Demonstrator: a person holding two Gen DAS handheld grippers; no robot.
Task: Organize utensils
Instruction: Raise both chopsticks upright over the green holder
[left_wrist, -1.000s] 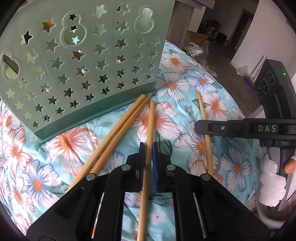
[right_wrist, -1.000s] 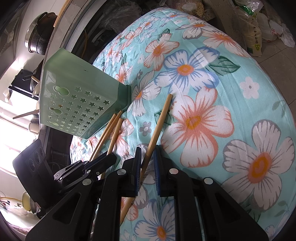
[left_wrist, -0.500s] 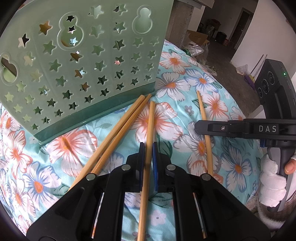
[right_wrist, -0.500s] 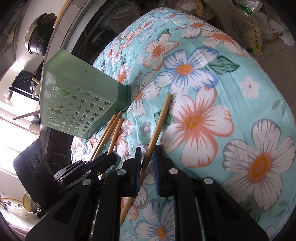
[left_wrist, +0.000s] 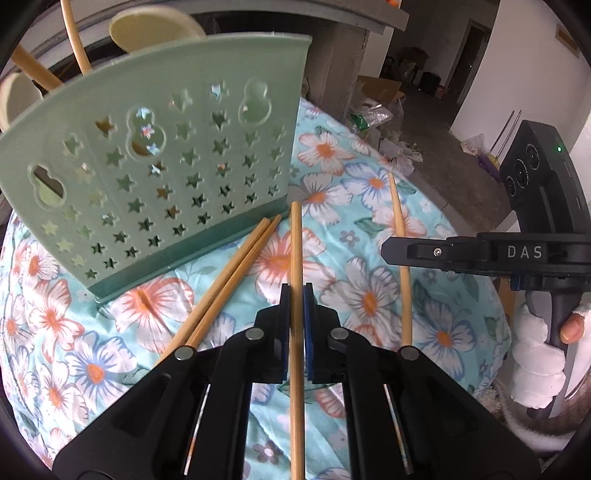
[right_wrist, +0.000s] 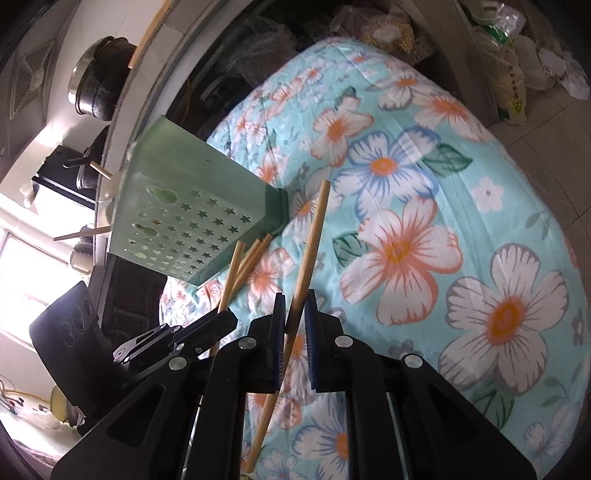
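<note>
Left wrist, chopstick end cut off

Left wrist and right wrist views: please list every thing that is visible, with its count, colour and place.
Utensil holder: one, pale green with star holes, standing on the cloth, upper left.
Spoons: two cream ones, sticking up out of the holder.
Chopsticks: four, bamboo. One pair lies on the cloth beside the holder's base.
Floral cloth: one, turquoise with flowers, covering the surface.
Black pot: one, on the counter in the background.
Left gripper: black, shut on one chopstick.
Right gripper: black, jaws closing on another chopstick.
Person's hand: wrapped in white, holding the right gripper's handle.
</note>
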